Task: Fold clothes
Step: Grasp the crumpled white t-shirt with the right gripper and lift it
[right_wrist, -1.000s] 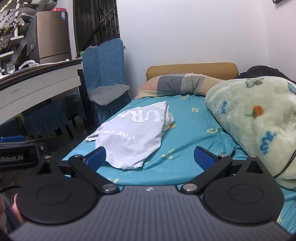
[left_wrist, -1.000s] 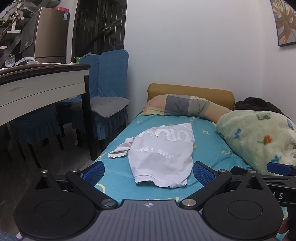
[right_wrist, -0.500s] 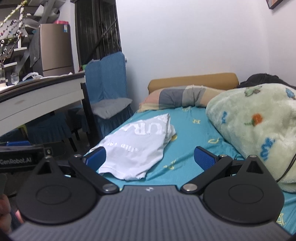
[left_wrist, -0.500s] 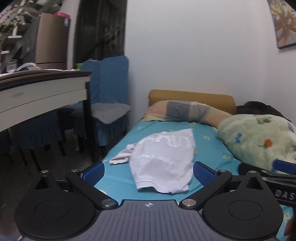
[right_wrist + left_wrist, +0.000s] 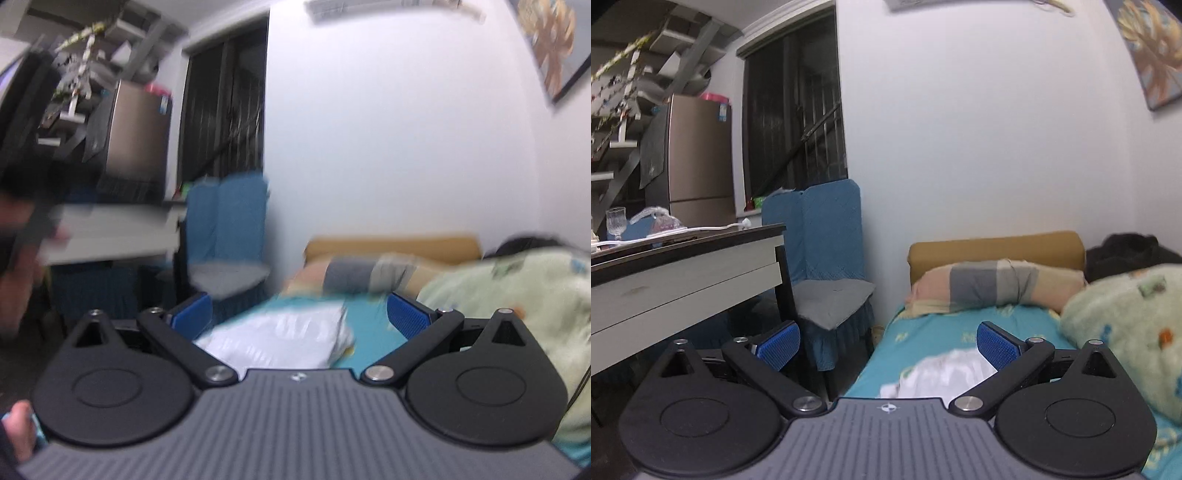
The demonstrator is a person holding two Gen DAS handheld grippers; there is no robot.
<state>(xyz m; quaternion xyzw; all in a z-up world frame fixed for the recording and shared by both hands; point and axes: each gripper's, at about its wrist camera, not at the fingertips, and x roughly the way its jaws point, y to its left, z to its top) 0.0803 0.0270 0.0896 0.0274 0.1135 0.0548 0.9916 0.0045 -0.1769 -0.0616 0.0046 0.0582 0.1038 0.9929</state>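
A white T-shirt (image 5: pixel 942 376) lies crumpled on the teal bed sheet (image 5: pixel 938 332), mostly hidden behind my left gripper's body. My left gripper (image 5: pixel 888 343) is open, tilted up toward the wall, with nothing between its blue pads (image 5: pixel 777 345). In the right wrist view the same white T-shirt (image 5: pixel 280 338) shows blurred on the bed, just beyond my right gripper (image 5: pixel 299 319), which is also open and holds nothing. Both grippers hang above the foot of the bed, apart from the shirt.
A striped pillow (image 5: pixel 993 286) and a tan headboard (image 5: pixel 993 249) lie at the far end. A pale green fleece blanket (image 5: pixel 1126 332) fills the bed's right side. Left of the bed stand a blue-covered chair (image 5: pixel 827 273) and a table (image 5: pixel 679 273) with a glass (image 5: pixel 616 221).
Both grippers have tipped upward, so the shirt and bed dropped low in each view and more wall shows. The right wrist view is now motion-blurred. Both stay open.
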